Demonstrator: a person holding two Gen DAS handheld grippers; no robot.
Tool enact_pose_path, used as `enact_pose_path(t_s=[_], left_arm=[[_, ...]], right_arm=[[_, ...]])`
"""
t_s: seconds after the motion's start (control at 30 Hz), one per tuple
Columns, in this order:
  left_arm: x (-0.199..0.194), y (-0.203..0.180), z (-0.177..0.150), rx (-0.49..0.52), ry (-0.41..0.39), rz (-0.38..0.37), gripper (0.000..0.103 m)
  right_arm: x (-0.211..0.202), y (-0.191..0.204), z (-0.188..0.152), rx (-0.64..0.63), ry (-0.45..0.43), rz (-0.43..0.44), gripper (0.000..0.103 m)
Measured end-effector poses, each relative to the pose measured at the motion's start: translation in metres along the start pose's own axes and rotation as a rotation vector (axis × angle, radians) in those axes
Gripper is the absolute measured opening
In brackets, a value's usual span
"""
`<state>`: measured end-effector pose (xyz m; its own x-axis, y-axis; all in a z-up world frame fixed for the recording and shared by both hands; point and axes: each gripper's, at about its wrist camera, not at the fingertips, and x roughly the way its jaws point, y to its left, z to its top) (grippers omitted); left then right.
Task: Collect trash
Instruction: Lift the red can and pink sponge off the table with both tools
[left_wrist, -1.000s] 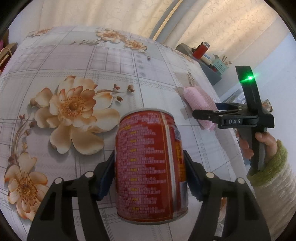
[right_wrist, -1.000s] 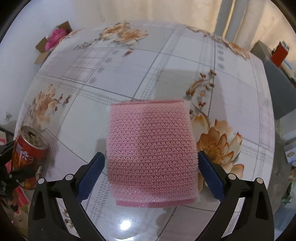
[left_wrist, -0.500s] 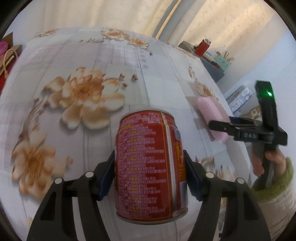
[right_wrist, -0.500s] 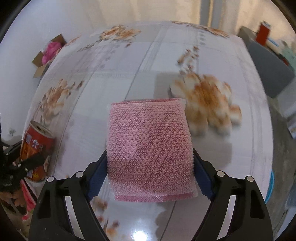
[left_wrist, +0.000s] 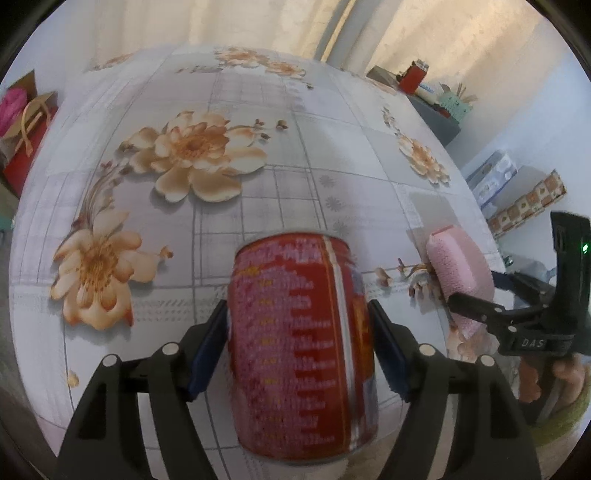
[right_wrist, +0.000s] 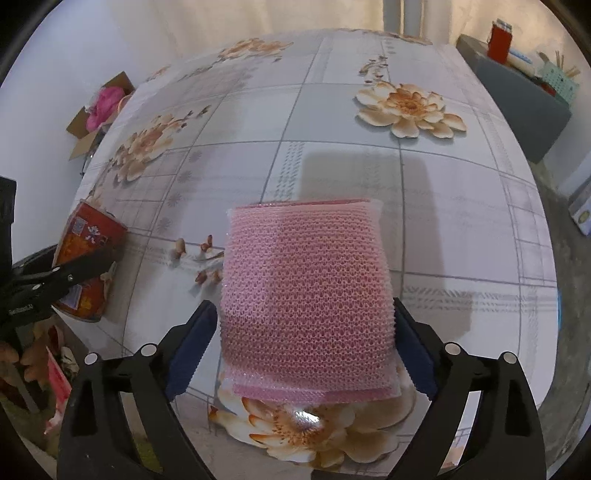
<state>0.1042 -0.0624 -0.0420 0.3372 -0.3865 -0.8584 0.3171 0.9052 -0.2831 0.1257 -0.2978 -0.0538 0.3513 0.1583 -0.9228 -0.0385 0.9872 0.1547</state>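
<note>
My left gripper (left_wrist: 297, 354) is shut on a red drink can (left_wrist: 301, 347) and holds it upright above the near edge of the floral table (left_wrist: 258, 192). The can also shows in the right wrist view (right_wrist: 88, 266), clamped at far left. My right gripper (right_wrist: 304, 347) is shut on a pink foam net sleeve (right_wrist: 304, 299), held above the table (right_wrist: 369, 173). The sleeve also shows at the right of the left wrist view (left_wrist: 460, 269), in the right gripper.
A cardboard box with pink stuff (right_wrist: 101, 107) stands on the floor beyond the table's left side. A grey side table (right_wrist: 517, 92) with a red container (right_wrist: 500, 35) stands at the far right. Boxes (left_wrist: 517, 195) sit on the floor at right.
Both grippers have pulled back toward the near table edge with their loads. The right gripper closed onto the pink sleeve and lifted it. The can stays clamped.
</note>
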Motion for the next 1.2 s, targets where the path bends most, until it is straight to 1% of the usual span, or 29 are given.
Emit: enact_pose_path(t_s=[0.17, 0.3, 0.43, 0.5, 0.6, 0.67, 0.73, 0.8, 1.2], left_arm=[[0.008, -0.012, -0.002, 0.073, -0.014, 0.070, 0.071], [0.011, -0.018, -0.006, 0.134, -0.025, 0.116, 0.071], [0.012, -0.020, -0.005, 0.149, -0.030, 0.135, 0.071], [0.013, -0.021, -0.006, 0.159, -0.034, 0.150, 0.069], [0.014, -0.023, -0.006, 0.168, -0.039, 0.162, 0.069], [0.014, -0.023, -0.006, 0.172, -0.041, 0.166, 0.069], [0.014, -0.024, -0.007, 0.174, -0.042, 0.169, 0.069], [0.015, -0.025, -0.007, 0.175, -0.042, 0.170, 0.068], [0.013, -0.030, -0.011, 0.193, -0.048, 0.173, 0.065]], right_arm=[[0.005, 0.006, 0.004, -0.002, -0.001, -0.012, 0.088], [0.008, 0.009, 0.005, -0.013, -0.003, -0.017, 0.091], [0.009, 0.013, 0.002, -0.044, -0.007, -0.051, 0.091], [0.011, 0.017, 0.001, -0.062, -0.008, -0.072, 0.091], [0.015, 0.026, -0.001, -0.098, -0.008, -0.112, 0.091], [0.015, 0.029, -0.002, -0.107, -0.010, -0.107, 0.090], [0.015, 0.032, -0.002, -0.113, -0.014, -0.108, 0.086], [0.013, 0.033, -0.002, -0.111, -0.019, -0.109, 0.080], [0.006, 0.030, -0.006, -0.079, -0.030, -0.083, 0.078]])
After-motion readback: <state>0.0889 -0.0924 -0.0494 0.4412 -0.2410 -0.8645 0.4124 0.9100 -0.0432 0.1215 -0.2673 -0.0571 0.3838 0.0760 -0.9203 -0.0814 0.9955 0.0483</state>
